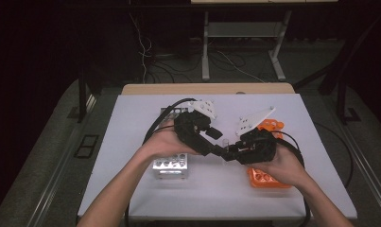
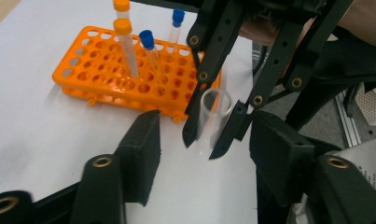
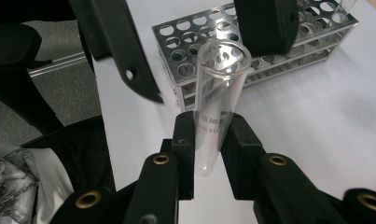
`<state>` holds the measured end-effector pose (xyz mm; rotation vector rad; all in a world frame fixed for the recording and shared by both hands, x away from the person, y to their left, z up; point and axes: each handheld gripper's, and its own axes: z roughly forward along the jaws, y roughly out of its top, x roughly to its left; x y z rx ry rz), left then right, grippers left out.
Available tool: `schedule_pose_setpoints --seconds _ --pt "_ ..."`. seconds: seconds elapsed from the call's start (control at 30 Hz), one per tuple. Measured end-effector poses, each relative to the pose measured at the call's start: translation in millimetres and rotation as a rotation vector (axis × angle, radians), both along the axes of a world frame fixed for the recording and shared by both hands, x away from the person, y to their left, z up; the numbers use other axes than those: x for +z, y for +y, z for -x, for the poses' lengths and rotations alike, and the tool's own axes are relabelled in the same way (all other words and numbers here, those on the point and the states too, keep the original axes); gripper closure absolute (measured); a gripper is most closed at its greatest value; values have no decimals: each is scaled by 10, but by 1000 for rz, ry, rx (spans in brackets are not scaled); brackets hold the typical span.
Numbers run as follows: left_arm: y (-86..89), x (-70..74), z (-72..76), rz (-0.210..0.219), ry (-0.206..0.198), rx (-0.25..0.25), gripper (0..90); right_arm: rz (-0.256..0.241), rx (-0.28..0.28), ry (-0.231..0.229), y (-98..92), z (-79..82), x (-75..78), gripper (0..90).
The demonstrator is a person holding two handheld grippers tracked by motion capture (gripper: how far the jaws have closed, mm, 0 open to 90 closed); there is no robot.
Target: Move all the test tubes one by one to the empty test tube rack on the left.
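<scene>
Jaws, high view: left gripper [image 1: 215, 147] and right gripper [image 1: 229, 152] meet over the white counter [image 1: 131, 118], between metal rack [image 1: 171, 166] and orange rack [image 1: 268, 178]; glass tube too small to make out.
Left gripper view: own jaws wide apart, empty; tube [image 2: 212, 116] upright ahead, pinched by the other gripper.
Right gripper view: jaws closed on tube [image 3: 219, 100] near its base.
Risk: low grip, tube may tilt or slip at handover.
Hidden: tube bottom; racks partly under hands.
</scene>
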<state>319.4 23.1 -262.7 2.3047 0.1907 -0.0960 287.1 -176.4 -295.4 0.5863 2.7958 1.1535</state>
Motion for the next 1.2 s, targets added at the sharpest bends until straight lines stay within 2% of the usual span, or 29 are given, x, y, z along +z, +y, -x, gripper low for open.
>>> schedule_pose_setpoints --seconds 0.07,0.2,0.3,0.43,0.77,0.93,1.0,1.03,1.07,1.2 --pt "-19 7 5 -4 -1 -8 491 3 7 0 27 -1 -3 753" --pt "-42 15 11 -11 -7 -25 550 2 10 3 55 4 -7 753" --pt "-46 13 14 -16 -10 -29 653 3 15 4 76 0 -18 753" --pt "-46 1 20 -33 -17 -33 722 1 13 8 80 -6 -24 753" --pt "-59 -4 -12 -57 -10 -60 745 -3 16 15 100 -12 -58 744" --pt "-63 5 -24 -66 -5 -56 746 -14 7 24 83 -18 -67 662" --pt "-52 19 -33 -67 -7 -52 746 -22 -2 27 67 -17 -69 604" --pt "-46 26 -38 -65 -6 -49 746 -28 -10 22 43 -21 -71 546" --pt "-38 33 -45 -67 -8 -46 746 -28 -10 22 43 -21 -71 546" --pt "-8 63 -81 -72 -11 -27 747 -55 -37 22 -19 -20 -73 454"
